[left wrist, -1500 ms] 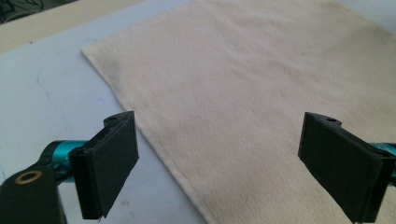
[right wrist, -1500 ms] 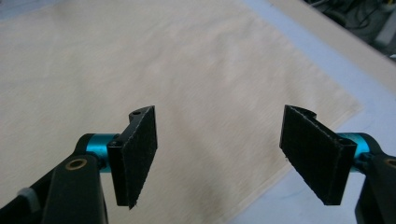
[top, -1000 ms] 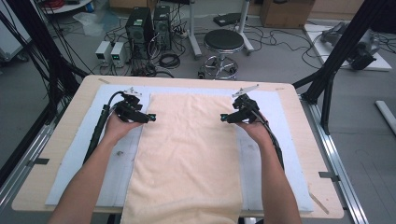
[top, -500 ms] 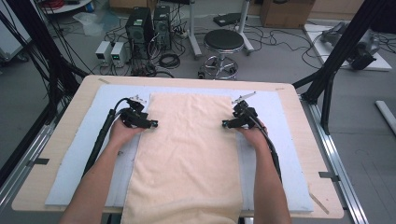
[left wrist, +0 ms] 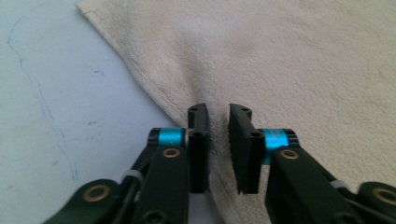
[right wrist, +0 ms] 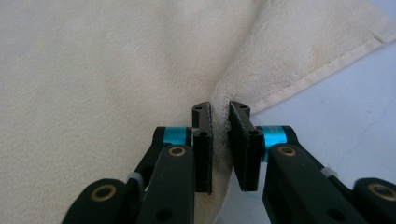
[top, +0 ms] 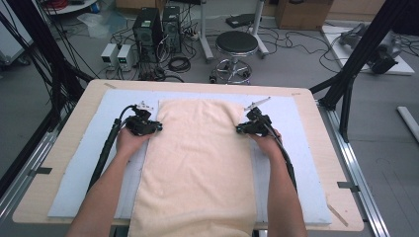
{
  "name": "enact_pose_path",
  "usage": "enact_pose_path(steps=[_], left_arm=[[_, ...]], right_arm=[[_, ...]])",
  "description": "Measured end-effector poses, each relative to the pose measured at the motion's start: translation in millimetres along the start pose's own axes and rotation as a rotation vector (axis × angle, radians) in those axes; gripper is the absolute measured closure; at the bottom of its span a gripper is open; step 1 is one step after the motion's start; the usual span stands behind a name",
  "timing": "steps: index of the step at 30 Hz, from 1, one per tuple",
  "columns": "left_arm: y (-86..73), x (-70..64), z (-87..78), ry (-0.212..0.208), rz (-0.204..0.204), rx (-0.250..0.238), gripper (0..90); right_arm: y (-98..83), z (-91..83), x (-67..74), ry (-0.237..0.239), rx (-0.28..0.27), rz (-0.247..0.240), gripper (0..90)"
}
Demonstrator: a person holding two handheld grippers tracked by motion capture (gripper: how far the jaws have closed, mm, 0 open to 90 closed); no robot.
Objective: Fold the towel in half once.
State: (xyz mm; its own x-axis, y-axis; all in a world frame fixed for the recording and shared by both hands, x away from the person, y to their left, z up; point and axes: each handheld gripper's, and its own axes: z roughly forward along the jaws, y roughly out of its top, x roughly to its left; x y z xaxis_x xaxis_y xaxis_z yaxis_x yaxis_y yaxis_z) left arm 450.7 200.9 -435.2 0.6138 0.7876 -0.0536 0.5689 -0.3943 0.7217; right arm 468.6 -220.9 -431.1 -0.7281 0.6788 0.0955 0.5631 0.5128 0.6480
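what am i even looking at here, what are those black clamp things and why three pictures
A person stands at a table holding a hand-operated two-jaw clamp in each hand: the left gripper and the right gripper. One picture comes from a fixed camera above; the other two come from small cameras riding on each gripper, looking along its black jaws. A cream towel lies on a pale blue mat, its near end hanging over the table edge. Both pairs of jaws have just been closing, and each now pinches a fold at one side edge of the towel: left, right.

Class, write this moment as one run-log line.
left tongs: just closed, pinching towel left edge | right tongs: just closed, pinching right edge | towel: flat on mat
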Motion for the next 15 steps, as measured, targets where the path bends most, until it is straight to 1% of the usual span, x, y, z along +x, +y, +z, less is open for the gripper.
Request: enact_pose_path(steps=[1,3,5,10,14,15], left_arm=[[0.0,0.5,-0.8,-0.011,-0.003,0.002,82.7],[-0.2,2.0,-3.1,-0.026,-0.003,0.003,84.4],[1.2,3.2,-7.7,-0.04,0.01,-0.006,84.9],[8.6,4.6,-27.9,-0.067,0.028,-0.07,85.1],[11.5,4.2,-43.7,-0.089,0.04,-0.107,85.1],[12.0,4.0,-48.4,-0.101,0.04,-0.119,85.0]], right_arm=[[0.6,-0.7,0.6,-0.002,-0.001,-0.013,82.4],[1.1,-4.4,0.4,0.0,-0.01,-0.01,83.3],[1.6,-10.5,0.1,0.007,-0.023,-0.009,83.7],[3.6,-27.7,2.6,0.022,-0.06,-0.033,84.1],[5.4,-42.4,7.3,0.046,-0.101,-0.043,84.1],[6.3,-46.4,9.8,0.046,-0.11,-0.058,84.0]])
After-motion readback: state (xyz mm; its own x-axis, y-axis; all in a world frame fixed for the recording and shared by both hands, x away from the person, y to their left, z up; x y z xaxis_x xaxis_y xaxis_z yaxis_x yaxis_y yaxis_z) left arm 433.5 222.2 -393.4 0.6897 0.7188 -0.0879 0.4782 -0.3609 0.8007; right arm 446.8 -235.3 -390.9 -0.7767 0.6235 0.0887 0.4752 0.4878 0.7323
